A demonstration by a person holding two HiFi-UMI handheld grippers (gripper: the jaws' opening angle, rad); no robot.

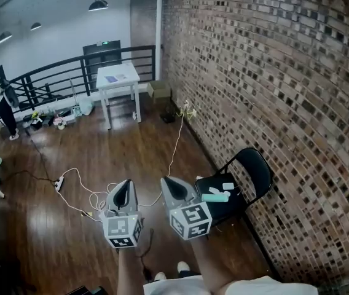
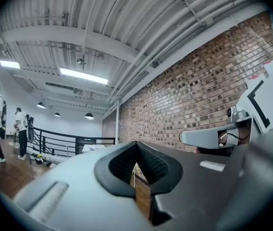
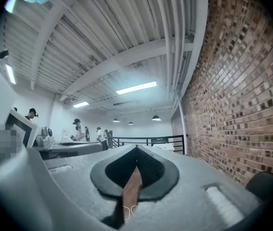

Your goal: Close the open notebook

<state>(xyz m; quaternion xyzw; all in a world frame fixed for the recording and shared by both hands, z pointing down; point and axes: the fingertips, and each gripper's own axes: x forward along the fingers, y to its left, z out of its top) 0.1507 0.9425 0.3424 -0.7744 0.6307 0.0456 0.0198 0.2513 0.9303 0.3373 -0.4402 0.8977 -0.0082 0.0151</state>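
A white table (image 1: 119,85) stands far off by the black railing. On it lies a flat pale thing with a bluish patch (image 1: 114,77), too small to tell whether it is the notebook. My left gripper (image 1: 120,190) and right gripper (image 1: 169,187) are held side by side, level, above the wooden floor and well short of the table. In the left gripper view the left gripper (image 2: 136,144) has its jaw tips together with nothing between them. The right gripper (image 3: 136,149) in its own view looks the same, tips meeting and empty.
A brick wall (image 1: 273,72) runs along the right. Against it stands a black folding chair (image 1: 251,168) holding a teal cylinder (image 1: 215,196) and small white items. White cables and a power strip (image 1: 58,183) lie on the floor. People (image 1: 5,106) stand at the far left.
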